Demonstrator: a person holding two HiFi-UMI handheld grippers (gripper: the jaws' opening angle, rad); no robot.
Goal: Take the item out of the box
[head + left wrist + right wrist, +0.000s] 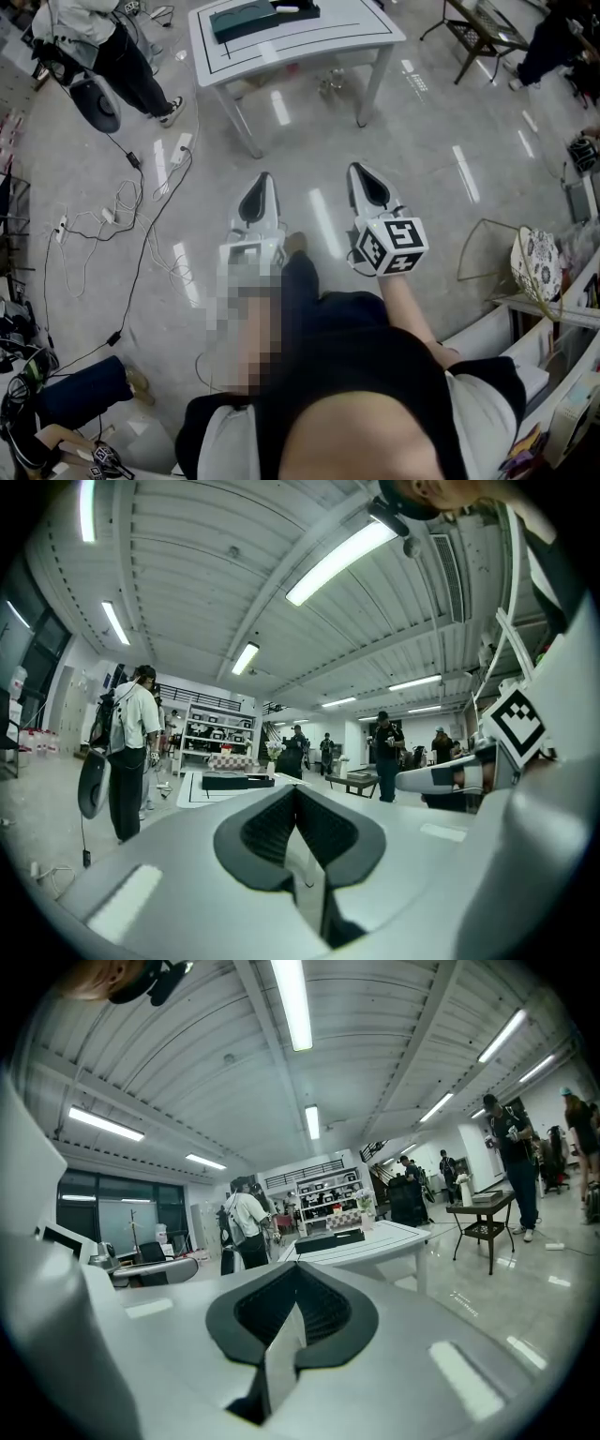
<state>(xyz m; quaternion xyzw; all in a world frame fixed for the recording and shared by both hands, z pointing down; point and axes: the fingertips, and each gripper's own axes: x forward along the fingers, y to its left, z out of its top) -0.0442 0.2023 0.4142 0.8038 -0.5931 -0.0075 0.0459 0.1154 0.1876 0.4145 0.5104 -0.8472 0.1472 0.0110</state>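
Approach stage, judged from the layout. The left gripper [260, 192] and right gripper [367, 183] are held side by side at waist level, each with its jaws pressed together on nothing. The dark box [242, 21] lies on the white table [309, 42], straight ahead of both grippers and well apart from them. The item inside cannot be made out. The next move calls for closing that gap, then spreading the jaws to open or steady the box. Only the head view shows the box top from above and the floor cables [141, 202] ahead-left of the left gripper. Only the gripper views show the shelving [323, 1194] beyond the table.
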